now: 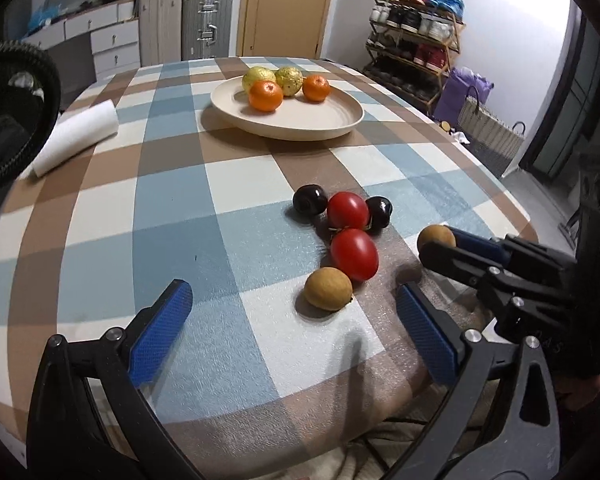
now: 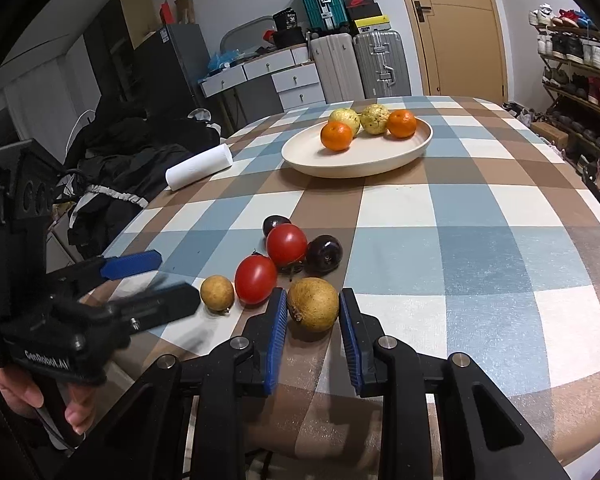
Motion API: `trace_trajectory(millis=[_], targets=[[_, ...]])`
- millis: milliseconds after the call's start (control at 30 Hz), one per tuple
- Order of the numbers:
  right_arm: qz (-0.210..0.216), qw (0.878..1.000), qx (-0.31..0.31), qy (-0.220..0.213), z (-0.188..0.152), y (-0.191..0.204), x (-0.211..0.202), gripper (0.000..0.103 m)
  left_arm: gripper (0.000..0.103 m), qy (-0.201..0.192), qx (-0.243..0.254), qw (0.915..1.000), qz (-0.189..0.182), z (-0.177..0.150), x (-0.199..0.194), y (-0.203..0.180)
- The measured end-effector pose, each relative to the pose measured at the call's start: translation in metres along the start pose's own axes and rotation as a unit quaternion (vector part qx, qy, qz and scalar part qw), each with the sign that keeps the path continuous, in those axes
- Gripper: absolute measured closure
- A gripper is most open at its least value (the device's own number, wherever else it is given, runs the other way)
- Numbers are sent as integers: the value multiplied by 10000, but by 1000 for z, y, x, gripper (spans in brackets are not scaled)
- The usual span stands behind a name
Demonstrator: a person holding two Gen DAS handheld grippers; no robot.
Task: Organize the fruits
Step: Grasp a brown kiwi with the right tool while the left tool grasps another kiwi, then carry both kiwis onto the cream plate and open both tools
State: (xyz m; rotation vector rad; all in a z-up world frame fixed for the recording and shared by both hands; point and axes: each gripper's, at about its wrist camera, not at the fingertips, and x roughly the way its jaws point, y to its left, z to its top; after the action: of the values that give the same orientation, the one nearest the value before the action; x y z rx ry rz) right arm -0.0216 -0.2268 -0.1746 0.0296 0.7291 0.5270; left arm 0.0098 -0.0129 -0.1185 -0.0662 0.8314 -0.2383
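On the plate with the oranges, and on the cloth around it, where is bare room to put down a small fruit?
The near half of the plate is bare; its far side holds two oranges and two yellow-green fruits. The cloth between the plate and the tomatoes is free. The near cluster is crowded.

straight ahead of the claw, beyond the checked tablecloth [image 2: 480, 216], a tan wooden door [image 2: 452, 28] in a pale wall; left of it suitcases [image 2: 360, 60] and white drawers [image 2: 296, 80]; far right, a shoe rack [image 2: 576, 80].
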Motion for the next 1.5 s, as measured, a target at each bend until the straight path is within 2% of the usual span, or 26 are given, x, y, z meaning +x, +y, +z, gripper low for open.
trace_trajectory(millis=[100,167,300,367,500,567,633,800,1033,1300,1500], targets=[[-2,10000,-26,-89,-1,1,-4,76,17,50,150,9997,-181,2,2,-1],[-24,9999,-31,-102,0,1,-4,76,32,85,250,9993,-280,3,4,-2],[-42,9999,-29,-149,-1,1,-7,76,37,144,350,9985,-383,2,5,-3],[-42,9999,-41,-142,-1,0,-7,76,47,167,378,9980,-486,3,5,-4],[-13,9997,-9,-232,-1,-1,-11,76,57,217,364,9972,-623,4,9,-2],[-24,9997,3,-240,-1,-2,-11,76,75,277,327,9965,-719,4,12,1],[-20,9997,11,-237,-1,-2,-10,76,79,313,327,9961,-760,4,13,2],[-18,9998,9,-218,-1,-2,-9,76,79,268,276,9955,-860,2,10,6],[-23,9996,0,-265,4,-4,-10,76,79,-76,184,9961,-859,19,-10,16],[51,9990,129,-415,37,-18,-11,76,79,-285,9,9968,-751,67,-13,38],[77,9986,106,-514,71,-31,-6,76,79,-415,-146,9969,-651,116,6,59]])
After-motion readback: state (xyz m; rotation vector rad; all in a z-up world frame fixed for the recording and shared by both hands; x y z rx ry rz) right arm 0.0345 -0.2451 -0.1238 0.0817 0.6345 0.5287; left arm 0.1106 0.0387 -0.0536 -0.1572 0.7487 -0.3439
